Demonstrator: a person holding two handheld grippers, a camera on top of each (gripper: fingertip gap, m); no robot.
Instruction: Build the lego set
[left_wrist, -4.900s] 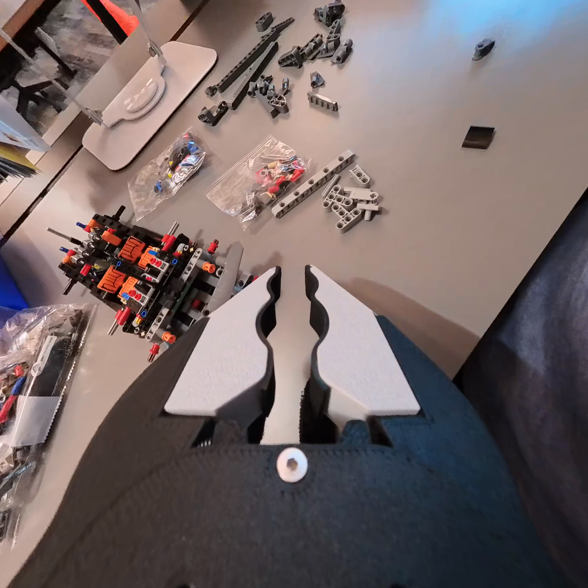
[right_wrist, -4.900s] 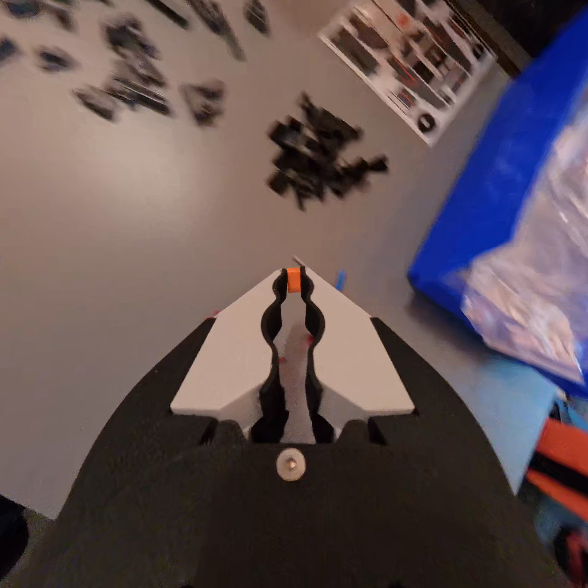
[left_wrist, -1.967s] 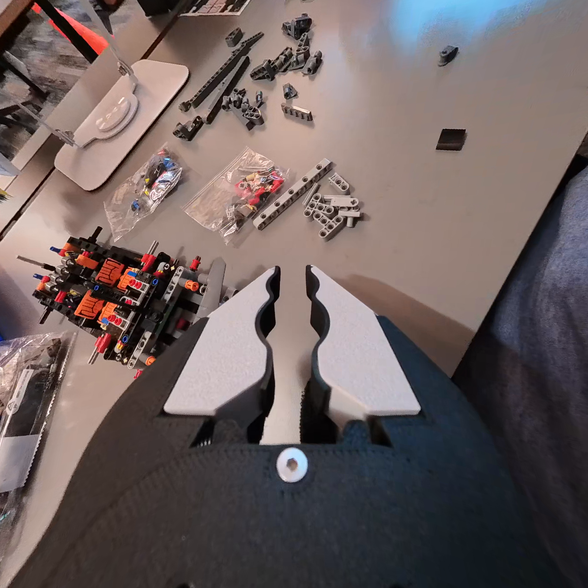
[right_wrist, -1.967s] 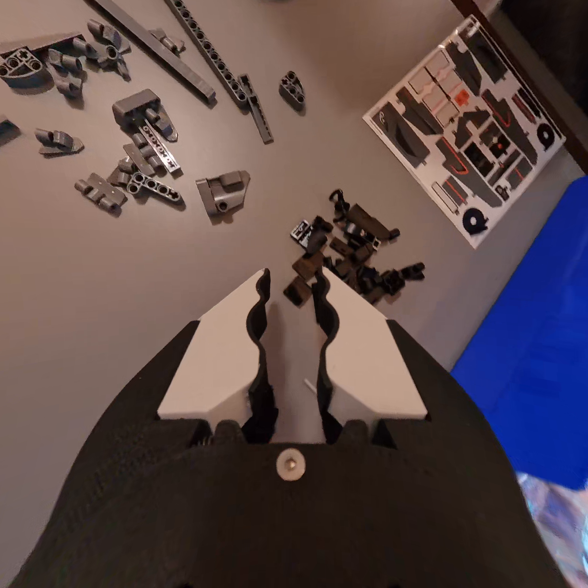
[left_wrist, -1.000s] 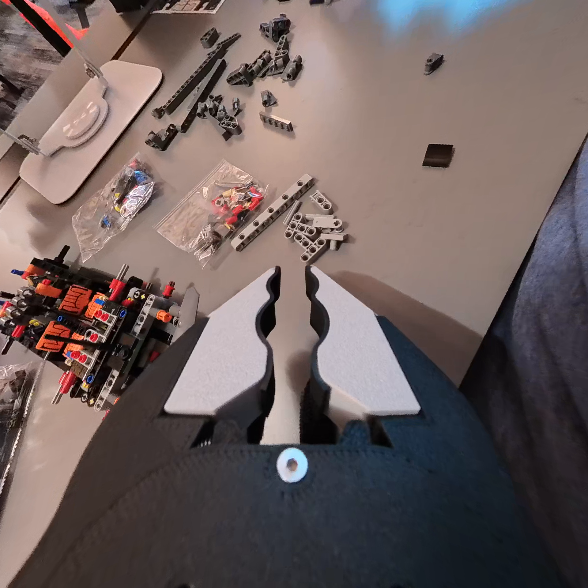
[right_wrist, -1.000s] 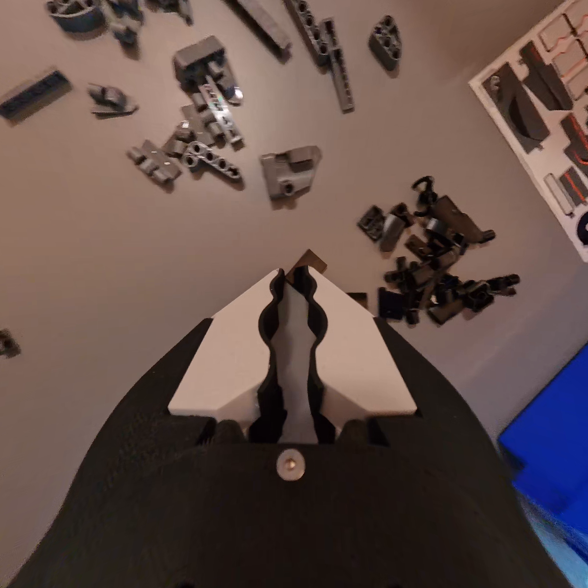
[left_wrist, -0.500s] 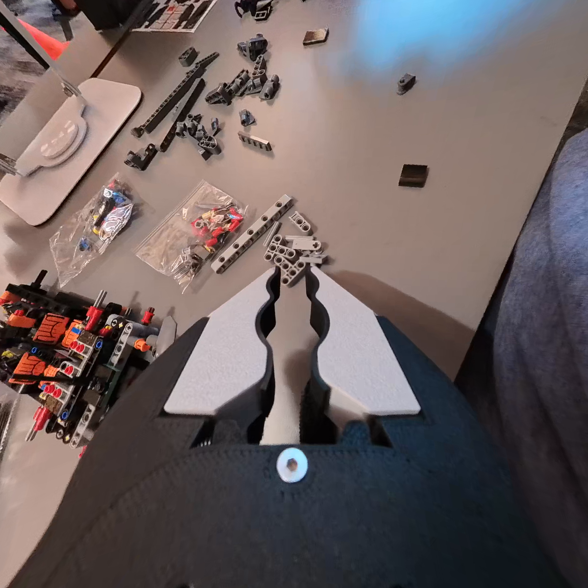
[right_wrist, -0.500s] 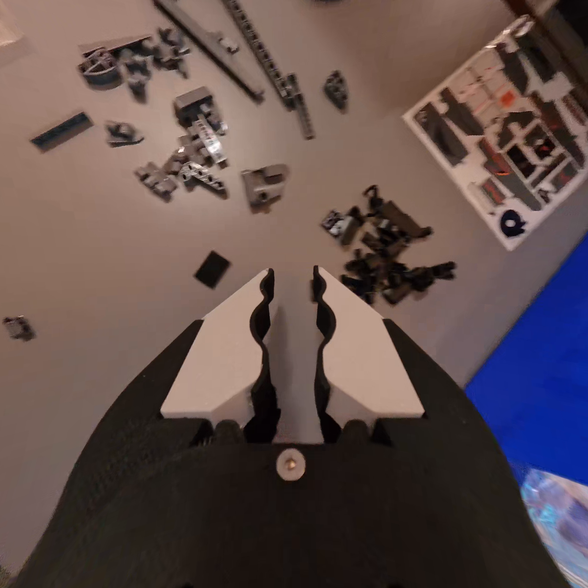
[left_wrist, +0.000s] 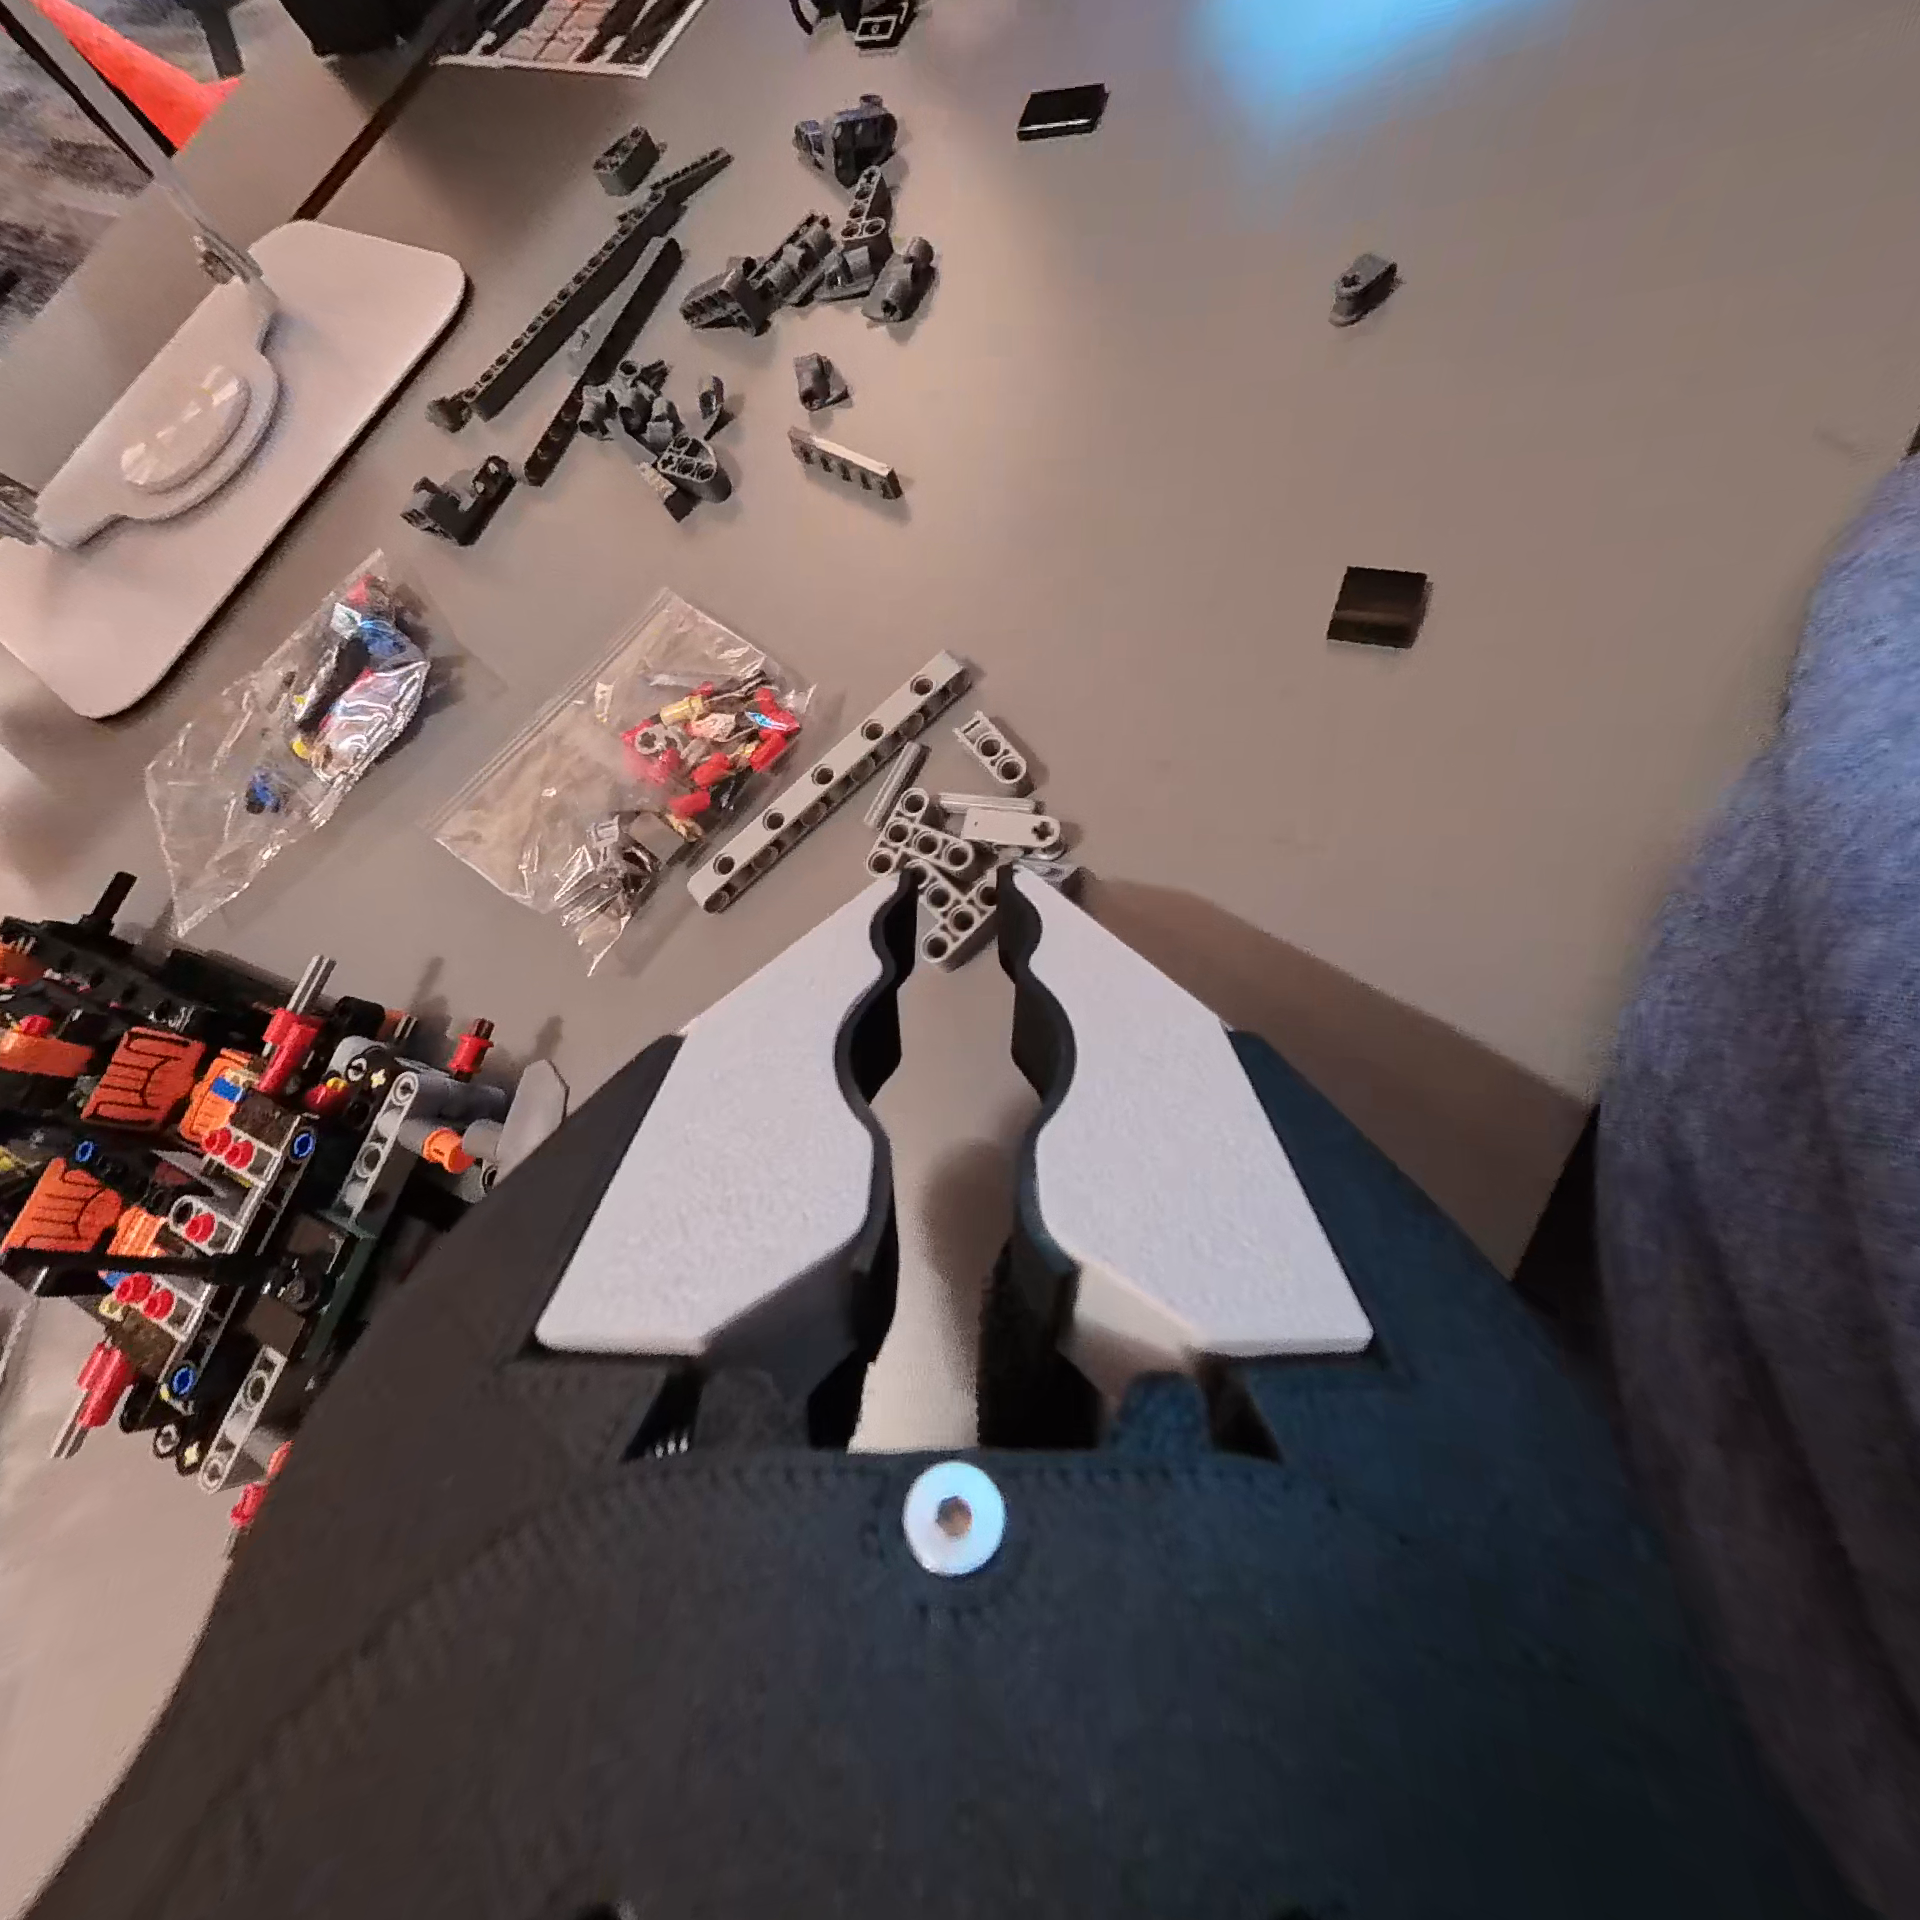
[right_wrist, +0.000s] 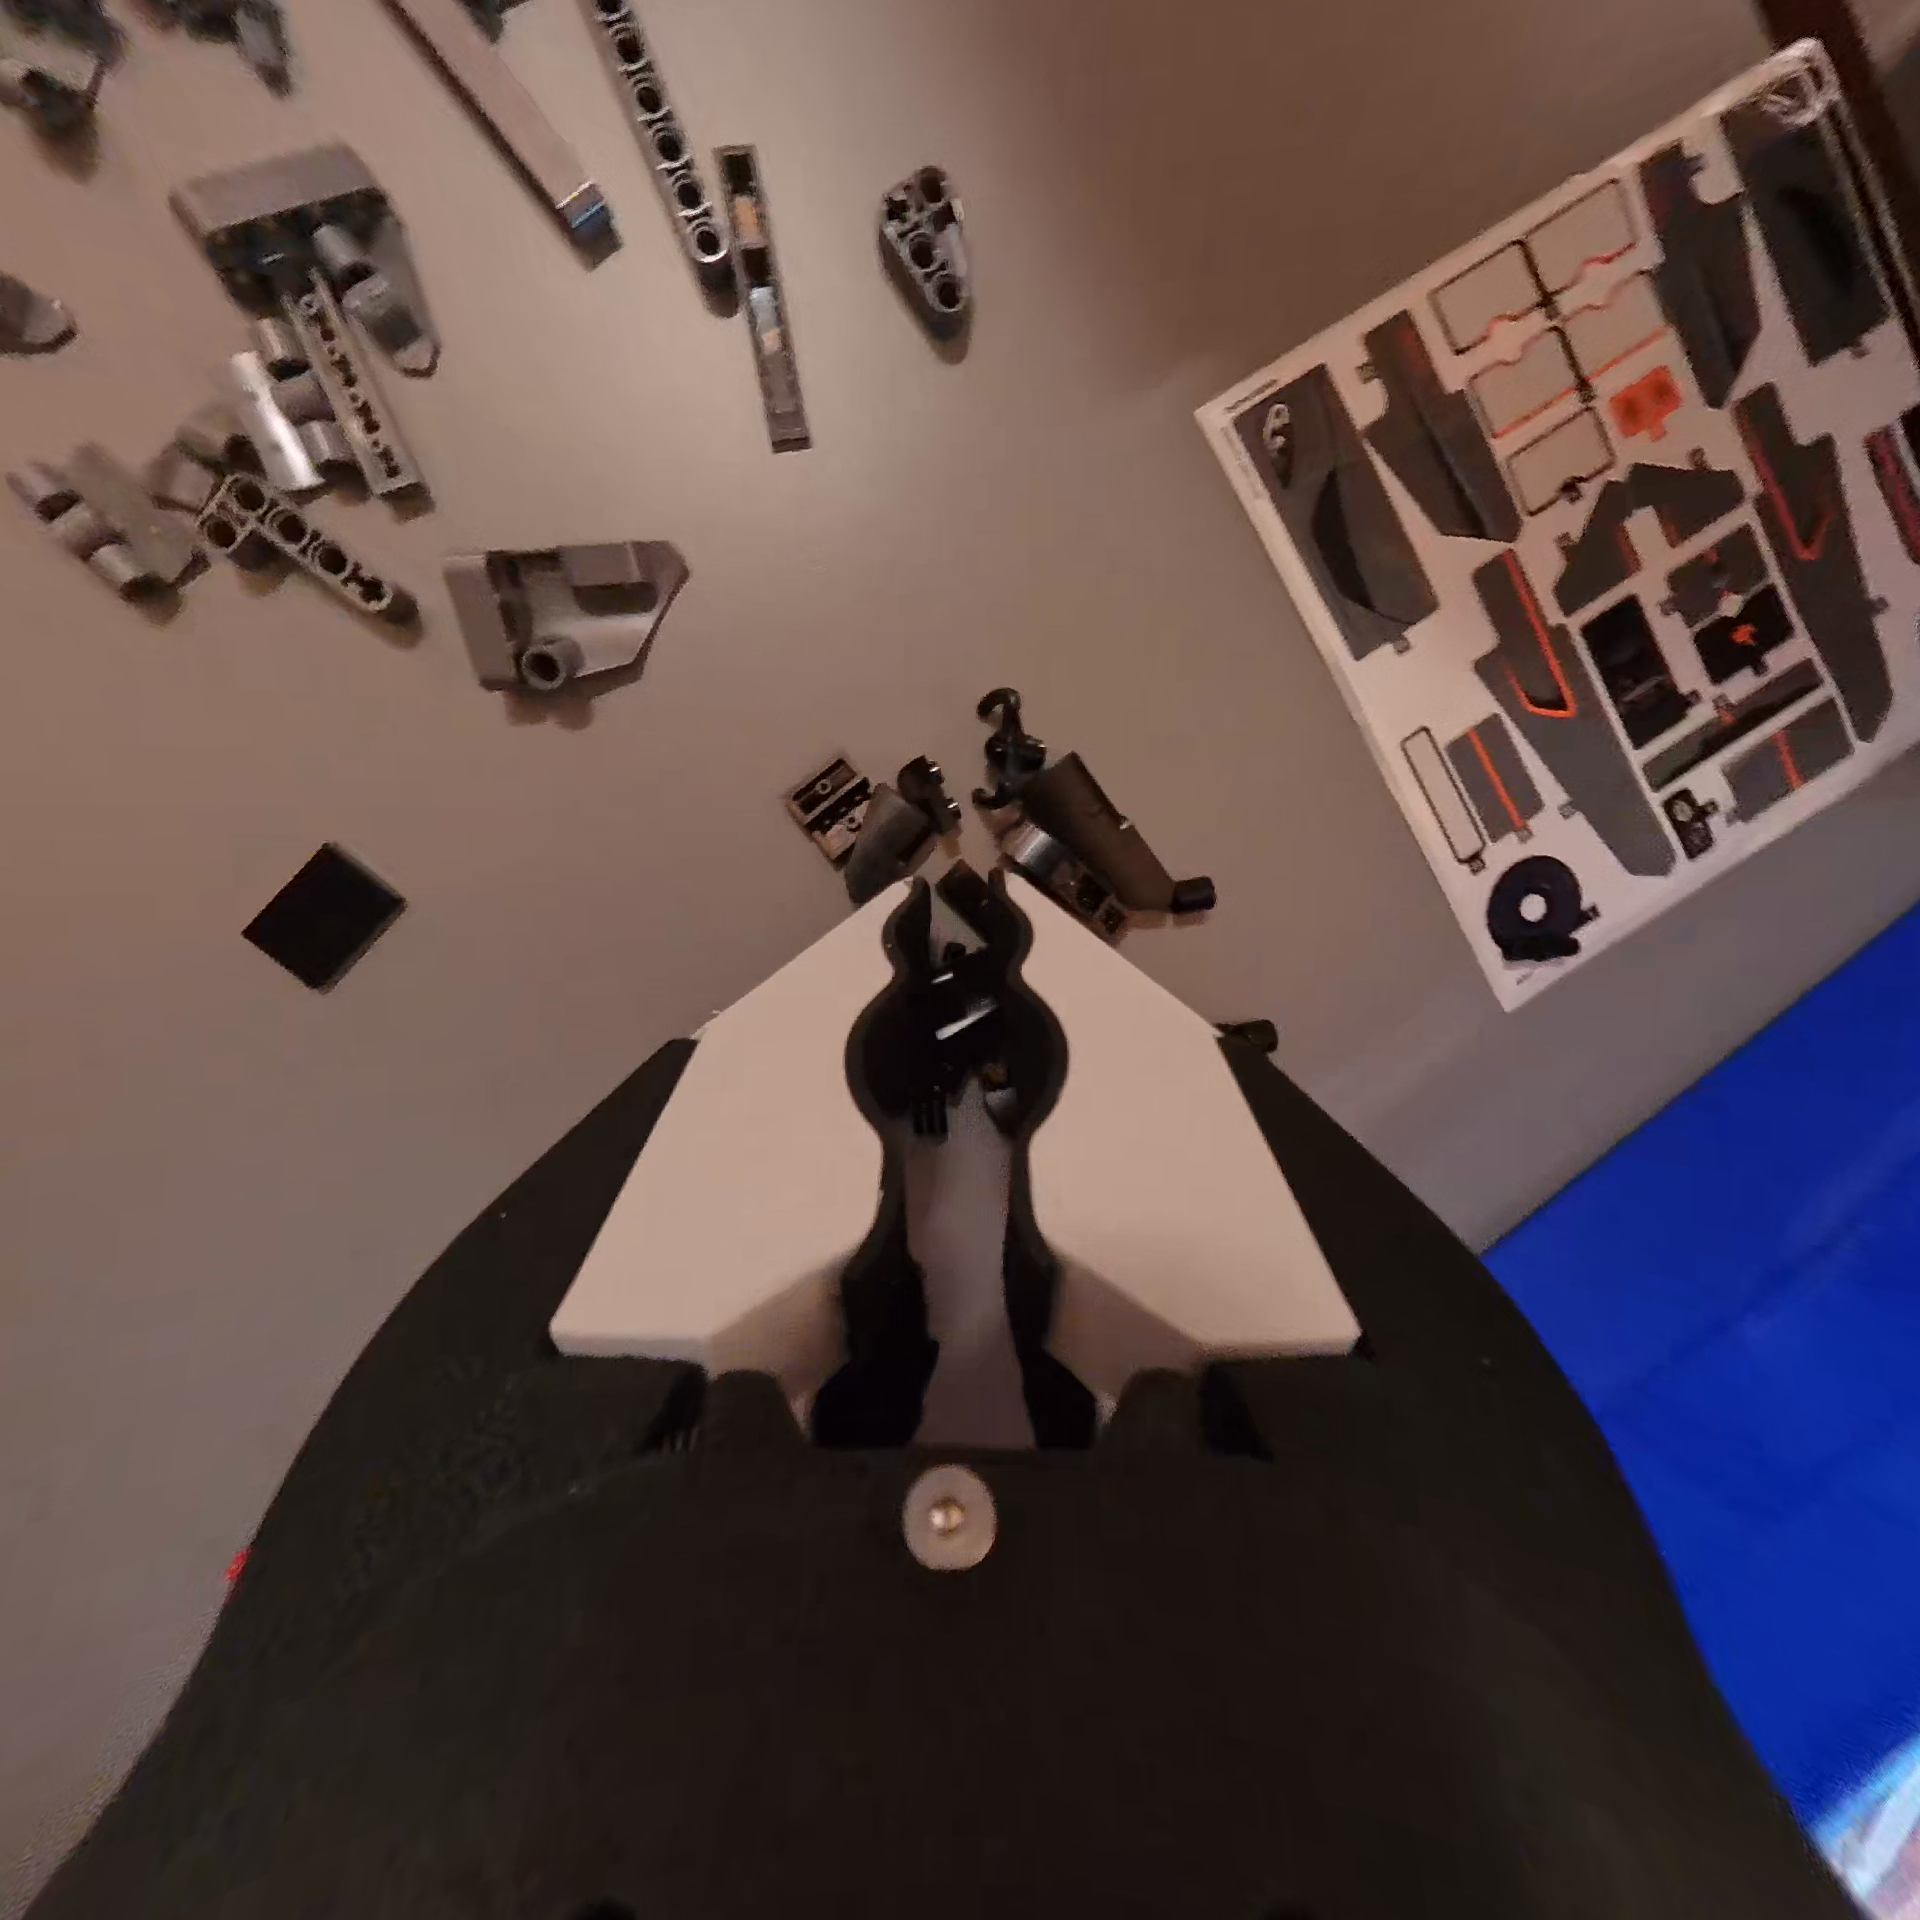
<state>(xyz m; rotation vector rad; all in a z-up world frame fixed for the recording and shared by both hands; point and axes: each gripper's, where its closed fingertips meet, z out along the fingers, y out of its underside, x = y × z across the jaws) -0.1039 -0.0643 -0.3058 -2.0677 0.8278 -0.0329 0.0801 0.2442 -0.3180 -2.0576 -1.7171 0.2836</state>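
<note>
The partly built black, orange and red model (left_wrist: 156, 1132) lies at the left of the grey table. My left gripper (left_wrist: 956, 896) is open and empty, its tips just over a small pile of light grey beams (left_wrist: 940, 862) beside a long light grey beam (left_wrist: 831, 795). My right gripper (right_wrist: 958, 888) is down in the pile of black pieces (right_wrist: 1091, 831). Its jaws have narrowed on a black piece (right_wrist: 951, 997) that fills the gap between them. The rest of that pile is hidden under the fingers.
Two clear bags of small parts (left_wrist: 665, 758) (left_wrist: 312, 717) and scattered dark grey parts (left_wrist: 665, 416) (right_wrist: 561, 613) lie on the table. Loose black tiles (left_wrist: 1377, 608) (right_wrist: 324, 914), a sticker sheet (right_wrist: 1610, 540), a blue bin (right_wrist: 1714, 1299), a white stand base (left_wrist: 208, 447) and a person's blue clothing (left_wrist: 1787, 1039) are also there.
My right gripper set a black tile down left of the black pile, opened, then dropped onto the pile and narrowed. My left gripper slid forward to the light grey beams, still open.
</note>
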